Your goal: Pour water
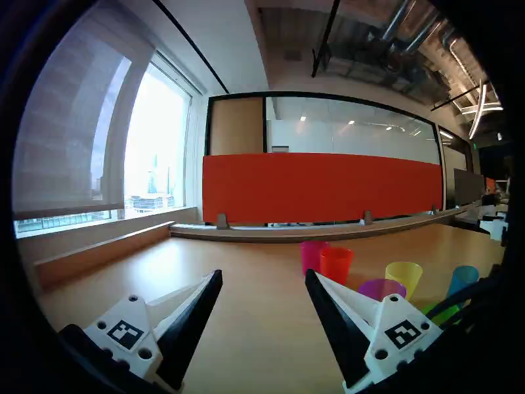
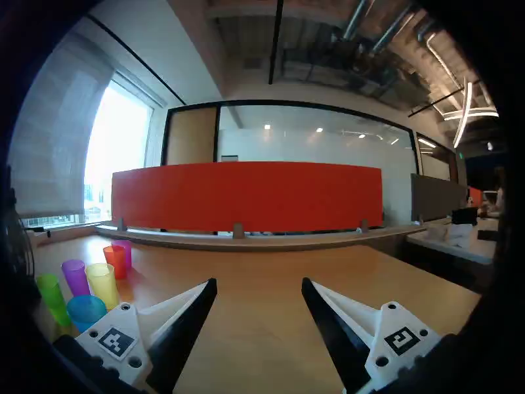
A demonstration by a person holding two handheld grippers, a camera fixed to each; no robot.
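The bench [image 1: 249, 308] looks like pale wood or wood laminate, smooth, with a soft satin sheen that catches window glare on its left side. The cups [image 2: 103, 282] are thin coloured plastic, translucent and glossy. The left gripper [image 1: 262, 272] and right gripper [image 2: 258, 281] have matt black plastic jaws on smooth white plastic bodies bearing flat printed markers [image 1: 125, 333]. The red screen [image 1: 321, 187] along the far edge is evenly matt; whether cloth or board, I cannot tell. The window blind [image 1: 59, 151] is fine woven cloth. Overhead, the pipes [image 1: 407, 26] are shiny metal. The glass wall [image 1: 354, 134] is glossy.
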